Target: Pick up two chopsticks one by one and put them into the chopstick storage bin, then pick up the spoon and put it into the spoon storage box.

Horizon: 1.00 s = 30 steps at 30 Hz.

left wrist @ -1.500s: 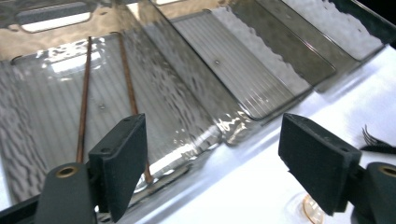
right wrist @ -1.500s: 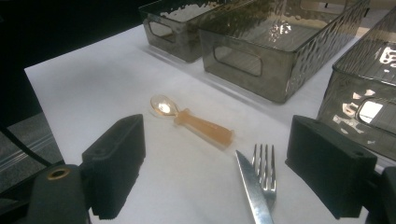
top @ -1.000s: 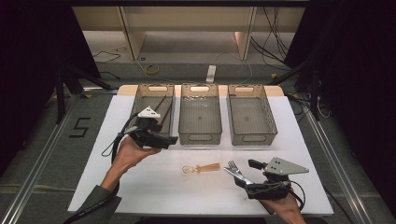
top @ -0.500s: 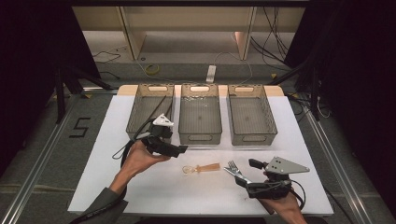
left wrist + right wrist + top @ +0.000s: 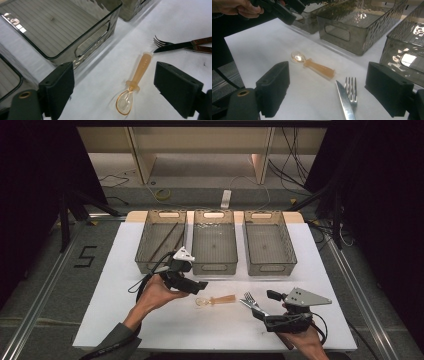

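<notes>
High view first: we see the left gripper (image 5: 192, 285) nearer the desk's middle than half a second ago, off the front of the left bin and now just beside the orange spoon (image 5: 216, 300); the right gripper (image 5: 267, 305) sits where it was at the near right, and the spoon, fork and knife lie as before.

We note the desk (image 5: 115, 270) is covered in white; three clear ribbed bins stand in a row at its far side, the left bin (image 5: 161, 240) holding long dark sticks, the middle bin (image 5: 215, 242) and the right bin (image 5: 268, 242) showing nothing we can make out; beyond the desk lie a grey floor with cables and a pale shelf unit, with dark curtains at both sides; a "5" is marked on the floor at the left.

We find the spoon flat on the desk between the two grippers, in front of the middle bin; its long axis runs roughly left to right, bowl toward the left gripper, handle toward the fork (image 5: 250, 299) and knife (image 5: 248, 306), which lie crossed just beside the right gripper.

In the left gripper view the jaws stand wide apart and empty, the spoon (image 5: 135, 82) between them on the desk below; in the right gripper view the jaws are likewise wide apart, holding nothing, with knife (image 5: 344, 102) and fork (image 5: 351, 93) between them.
</notes>
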Tool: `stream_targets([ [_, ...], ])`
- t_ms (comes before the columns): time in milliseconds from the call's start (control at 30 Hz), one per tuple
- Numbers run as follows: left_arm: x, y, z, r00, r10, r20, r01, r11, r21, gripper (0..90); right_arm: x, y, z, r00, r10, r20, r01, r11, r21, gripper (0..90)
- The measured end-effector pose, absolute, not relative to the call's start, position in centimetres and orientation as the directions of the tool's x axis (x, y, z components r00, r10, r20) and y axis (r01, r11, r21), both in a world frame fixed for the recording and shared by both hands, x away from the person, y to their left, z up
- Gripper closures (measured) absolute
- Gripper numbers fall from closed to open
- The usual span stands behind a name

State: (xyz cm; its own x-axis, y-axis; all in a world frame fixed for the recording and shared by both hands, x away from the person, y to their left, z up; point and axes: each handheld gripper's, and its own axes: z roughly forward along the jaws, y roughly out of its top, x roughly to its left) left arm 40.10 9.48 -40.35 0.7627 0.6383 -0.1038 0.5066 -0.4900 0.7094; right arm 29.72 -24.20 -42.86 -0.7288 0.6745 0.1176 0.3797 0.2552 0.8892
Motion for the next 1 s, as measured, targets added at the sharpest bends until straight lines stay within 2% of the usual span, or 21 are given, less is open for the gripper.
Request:
stream_targets([
  [533,39.8,7.4,-41.8,0.790,0.605,-0.097,0.500,-0.544,0.674,17.3,29.8,-24.2,-42.9,-0.727,0.675,0.122,0.385,0.254,0.887,20.1],
  [700,39.8,6.1,-42.4,0.804,0.589,-0.080,0.497,-0.594,0.632,17.6,29.8,-24.2,-42.9,-0.728,0.675,0.120,0.383,0.256,0.888,20.1],
  [1000,39.8,4.3,-43.3,0.832,0.548,-0.084,0.480,-0.636,0.604,24.2,29.7,-24.0,-42.8,-0.730,0.675,0.111,0.380,0.265,0.886,20.1],
])
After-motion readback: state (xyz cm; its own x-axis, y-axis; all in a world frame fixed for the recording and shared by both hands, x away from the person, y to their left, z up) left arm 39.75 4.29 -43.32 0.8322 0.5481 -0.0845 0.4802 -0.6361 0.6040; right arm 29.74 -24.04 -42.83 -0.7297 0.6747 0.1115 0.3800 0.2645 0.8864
